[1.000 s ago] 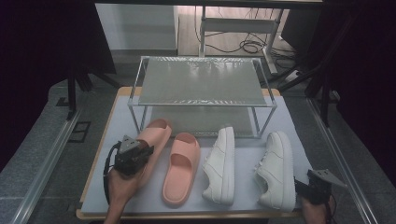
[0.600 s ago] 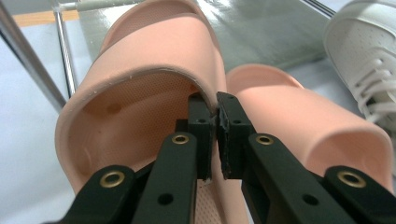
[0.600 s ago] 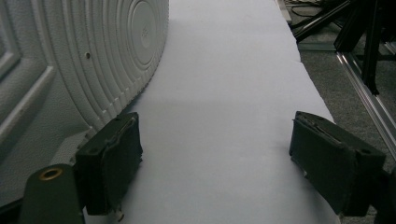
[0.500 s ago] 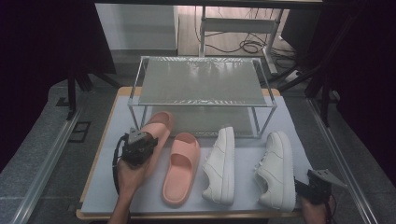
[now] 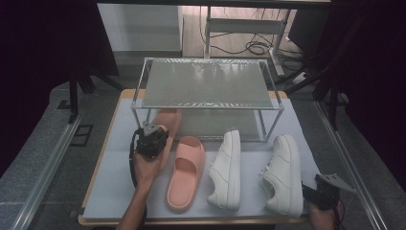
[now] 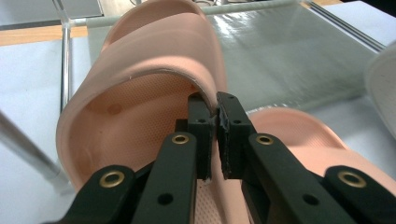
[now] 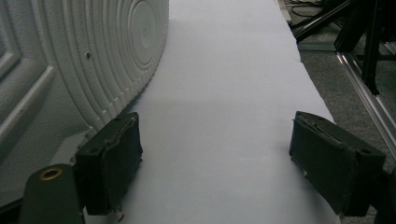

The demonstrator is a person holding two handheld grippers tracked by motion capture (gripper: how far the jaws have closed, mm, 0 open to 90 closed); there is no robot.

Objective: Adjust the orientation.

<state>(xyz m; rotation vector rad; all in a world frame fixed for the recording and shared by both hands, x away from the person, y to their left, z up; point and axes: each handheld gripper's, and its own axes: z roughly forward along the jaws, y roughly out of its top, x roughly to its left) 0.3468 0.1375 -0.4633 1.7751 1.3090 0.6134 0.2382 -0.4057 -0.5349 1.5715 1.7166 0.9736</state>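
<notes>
Nothing to read here: no lettering, brand, number or sign legible on the pink slide (image 6: pixel 140 93), the white sneaker (image 7: pixel 70 56) or the shoe rack (image 5: pixel 206 84).

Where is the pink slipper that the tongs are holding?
In the high view, the held slipper is at the table's left, going under the wire rack, beside the other pink slipper.

A two-tier rack (image 5: pixel 206 86) is standing at the back of the table (image 5: pixel 110 182). One slipper (image 5: pixel 167 122) is poking under its left end, and before the rack, left to right, are lying a second slipper (image 5: pixel 184 175) and two sneakers (image 5: pixel 226 170) (image 5: pixel 282 175).
</notes>
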